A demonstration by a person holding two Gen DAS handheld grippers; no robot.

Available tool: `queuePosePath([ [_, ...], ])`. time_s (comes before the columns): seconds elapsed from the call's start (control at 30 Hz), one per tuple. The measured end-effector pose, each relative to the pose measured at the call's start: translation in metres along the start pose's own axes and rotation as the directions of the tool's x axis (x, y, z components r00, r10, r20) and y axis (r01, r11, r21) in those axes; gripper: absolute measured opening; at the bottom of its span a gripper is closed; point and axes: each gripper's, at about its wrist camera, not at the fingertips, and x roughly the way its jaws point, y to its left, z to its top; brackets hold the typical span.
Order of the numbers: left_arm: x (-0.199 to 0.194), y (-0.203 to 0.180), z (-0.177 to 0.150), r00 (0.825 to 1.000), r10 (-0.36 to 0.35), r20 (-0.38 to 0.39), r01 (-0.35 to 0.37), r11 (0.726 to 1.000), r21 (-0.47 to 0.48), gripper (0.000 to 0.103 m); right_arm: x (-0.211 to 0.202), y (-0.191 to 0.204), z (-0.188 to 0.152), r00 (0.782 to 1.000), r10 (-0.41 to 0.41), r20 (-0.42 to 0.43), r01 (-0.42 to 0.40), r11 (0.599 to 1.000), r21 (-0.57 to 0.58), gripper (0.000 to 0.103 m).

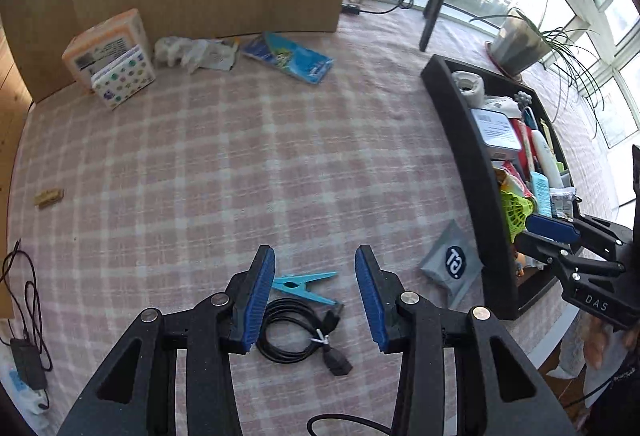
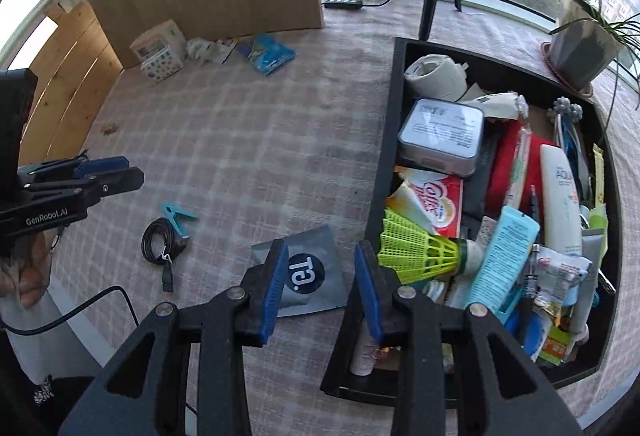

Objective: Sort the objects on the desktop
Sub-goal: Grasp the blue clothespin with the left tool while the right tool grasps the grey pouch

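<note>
left gripper (image 1: 315, 292) over checked tablecloth (image 1: 240, 163), fingers apart, nothing between pads; blue clothespin (image 1: 304, 286) and coiled black cable (image 1: 298, 332) just below it. right gripper (image 2: 321, 290) also apart, empty, above grey pouch (image 2: 310, 268) (round dark logo). black tray (image 2: 390, 139) at 3 o'clock of pouch, crammed; yellow-green shuttlecock (image 2: 416, 250) inside near its wall.

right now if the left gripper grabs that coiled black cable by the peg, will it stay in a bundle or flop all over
The coiled black cable will probably stay bundled: a white tie cinches the loops on one side. The plug end sticks out free, so it will likely dangle. The cable looks thin and light, so the loops may sag if pinched on the untied side.
</note>
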Motion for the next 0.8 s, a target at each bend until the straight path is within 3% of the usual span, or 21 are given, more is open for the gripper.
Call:
queuePosePath([
  [0.17, 0.022, 0.018, -0.009, 0.998, -0.014, -0.065, 0.011, 0.999, -0.042, 0.039, 0.033, 0.029, -0.007, 0.996, 0.002, -0.087, -0.007, 0.998, -0.058, 0.044],
  [0.33, 0.050, 0.011, -0.021, 0.990, -0.018, -0.137, 0.014, 0.999, -0.032, 0.040, 0.062, 0.039, -0.017, 0.989, -0.035, -0.144, 0.026, 0.998, -0.061, 0.045],
  [0.8, 0.082, 0.004, -0.016, 0.979, -0.067, -0.194, 0.059, 0.997, -0.047, 0.042, 0.084, 0.035, -0.030, 0.982, -0.074, -0.172, 0.067, 0.997, -0.043, 0.045],
])
